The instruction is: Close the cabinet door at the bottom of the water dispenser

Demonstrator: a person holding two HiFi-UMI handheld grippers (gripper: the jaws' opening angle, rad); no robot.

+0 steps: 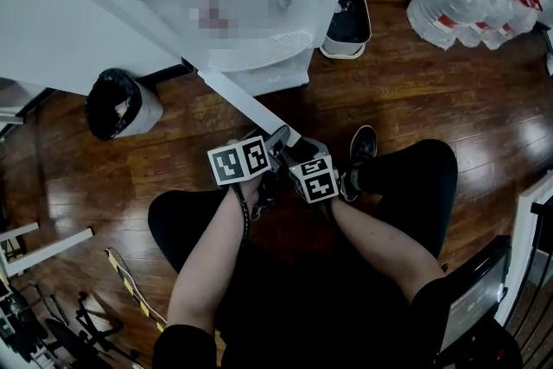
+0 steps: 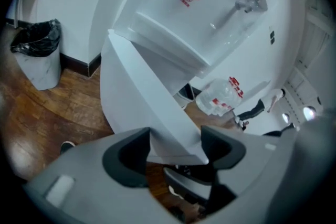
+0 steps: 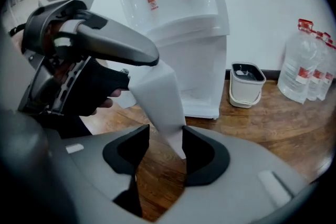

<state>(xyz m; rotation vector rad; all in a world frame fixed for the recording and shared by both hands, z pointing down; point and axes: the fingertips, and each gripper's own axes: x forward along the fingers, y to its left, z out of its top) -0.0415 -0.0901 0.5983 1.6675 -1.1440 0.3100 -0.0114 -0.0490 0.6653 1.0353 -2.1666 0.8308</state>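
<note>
The white water dispenser (image 1: 251, 4) stands at the top of the head view. Its bottom cabinet door (image 1: 246, 104) is swung out towards me, edge-on as a white strip. Both grippers meet at the door's free end. My left gripper (image 1: 278, 140) stands open, and the door's lower corner (image 2: 176, 134) lies between its wide jaws (image 2: 176, 152). My right gripper (image 1: 298, 155) is open too: the door's edge (image 3: 165, 107) runs down between its pads (image 3: 165, 152), with bare floor showing beside the left pad. In the right gripper view the left gripper (image 3: 142, 55) reaches over the door from the left.
A bin with a black bag (image 1: 117, 104) stands left of the dispenser. A small white bin (image 1: 347, 23) sits to its right, and large water bottles (image 1: 471, 4) are at the far right. My legs and a shoe (image 1: 363, 147) are close behind the grippers on the wooden floor.
</note>
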